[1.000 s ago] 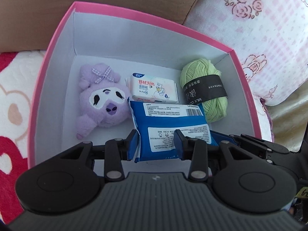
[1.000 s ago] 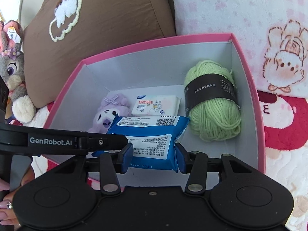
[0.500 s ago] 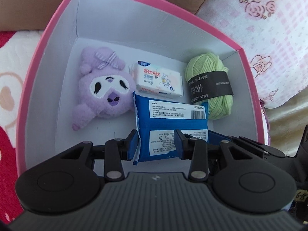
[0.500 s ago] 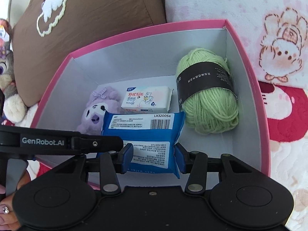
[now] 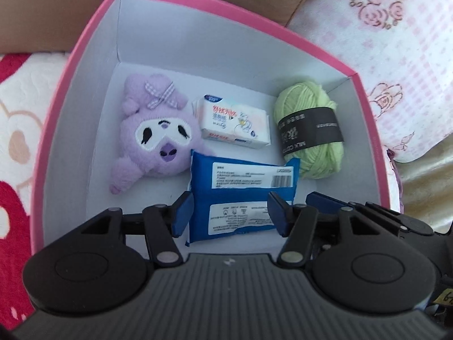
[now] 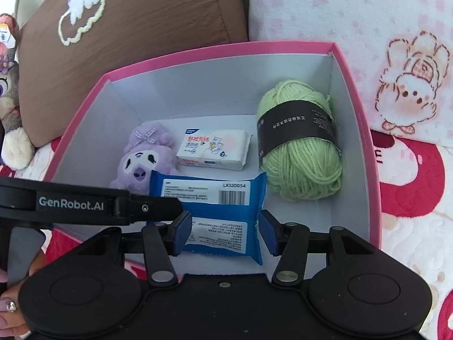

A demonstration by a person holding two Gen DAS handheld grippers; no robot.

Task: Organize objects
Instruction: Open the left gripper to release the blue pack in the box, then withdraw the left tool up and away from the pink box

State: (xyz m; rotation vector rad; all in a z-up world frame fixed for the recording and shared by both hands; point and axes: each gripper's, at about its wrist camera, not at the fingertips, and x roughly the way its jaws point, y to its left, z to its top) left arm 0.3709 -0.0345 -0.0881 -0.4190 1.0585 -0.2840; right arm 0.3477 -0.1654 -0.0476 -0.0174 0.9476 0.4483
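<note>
A pink box [image 5: 93,42] with white inside holds a purple plush [image 5: 154,138], a white tissue pack [image 5: 233,120], a green yarn ball [image 5: 310,130] and a blue wipes pack [image 5: 240,198]. The blue pack lies on the box floor between the fingers of both grippers. My left gripper [image 5: 230,212] is open, its pads a little off the pack's sides. My right gripper [image 6: 225,233] is open too, straddling the blue wipes pack [image 6: 215,212]. The box [image 6: 368,170], plush [image 6: 144,158], tissue pack [image 6: 213,148] and yarn [image 6: 300,147] show in the right wrist view.
A brown cushion [image 6: 136,22] lies behind the box and a pink patterned pillow [image 6: 368,28] to its right. A grey plush toy [image 6: 11,107] sits at the far left. The box rests on a red and cream blanket [image 6: 410,184].
Both grippers lowered the blue pack into the box and opened; the pack now lies on the box floor with the fingers spread wider beside it.
</note>
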